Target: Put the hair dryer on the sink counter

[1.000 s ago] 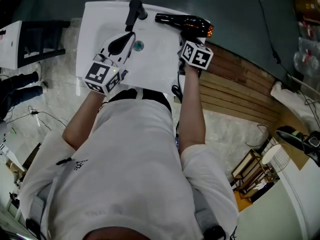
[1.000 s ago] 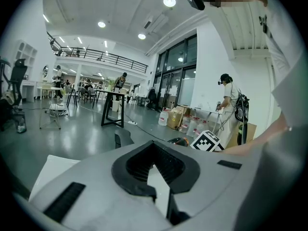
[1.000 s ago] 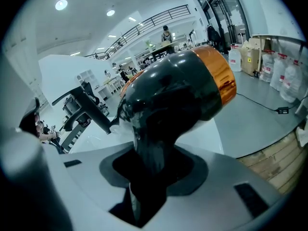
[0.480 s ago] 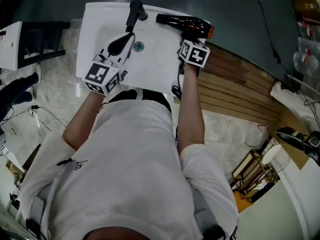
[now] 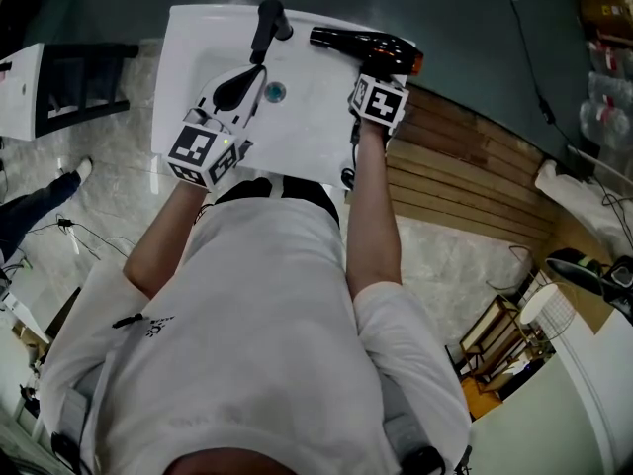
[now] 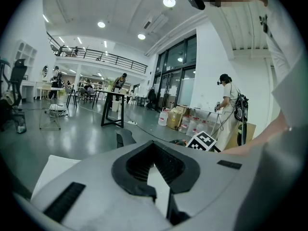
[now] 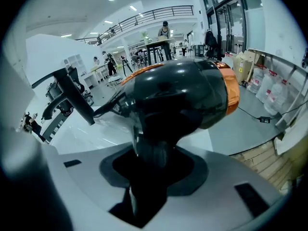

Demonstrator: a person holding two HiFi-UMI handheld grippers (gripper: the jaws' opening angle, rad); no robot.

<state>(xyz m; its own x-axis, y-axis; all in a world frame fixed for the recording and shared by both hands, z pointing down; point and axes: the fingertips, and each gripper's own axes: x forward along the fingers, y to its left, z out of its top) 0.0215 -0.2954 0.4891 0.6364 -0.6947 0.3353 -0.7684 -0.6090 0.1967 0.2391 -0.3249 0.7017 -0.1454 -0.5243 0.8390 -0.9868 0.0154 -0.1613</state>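
Your right gripper [image 5: 376, 69] clamps the hair dryer [image 5: 361, 43] by its handle at the far-right corner of the sink [image 5: 196, 38]. Your left gripper [image 5: 253, 77], closed and empty, hovers above it.

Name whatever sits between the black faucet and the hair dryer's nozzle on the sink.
Nothing sits there. The head view shows only a bare white strip of sink counter between the faucet and the hair dryer.

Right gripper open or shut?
Shut on the hair dryer: its handle sits clamped in the right gripper, black body projecting ahead.
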